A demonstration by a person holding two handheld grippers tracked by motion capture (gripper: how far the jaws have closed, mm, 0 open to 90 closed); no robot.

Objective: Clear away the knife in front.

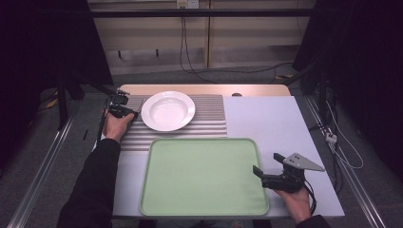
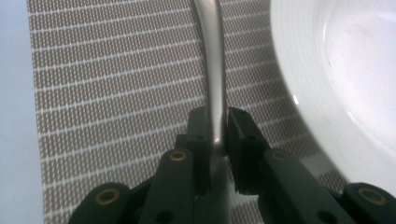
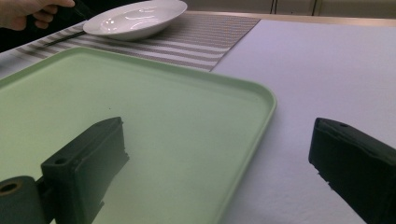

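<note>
The bench [image 1: 271,118] carries a pale green tray [image 1: 204,178] near the person, and beyond it a striped placemat [image 1: 209,118] with a white bowl [image 1: 168,110] resting on its left part. At the mat's left edge, just beside the bowl, the left claw [image 1: 130,110] points down at the mat and is pressed in on the metal handle of a piece of cutlery [image 2: 214,70]; in the left gripper view the two black jaws squeeze the handle's end from both sides, and the handle runs straight away from the claw across the woven mat, with the bowl's rim close on its right. Which kind of cutlery it is cannot be told, since its far end is out of view. The right claw [image 1: 263,164] sits at the tray's right edge, jaws spread wide with nothing between them, one over the tray and one over the bare bench.
</note>
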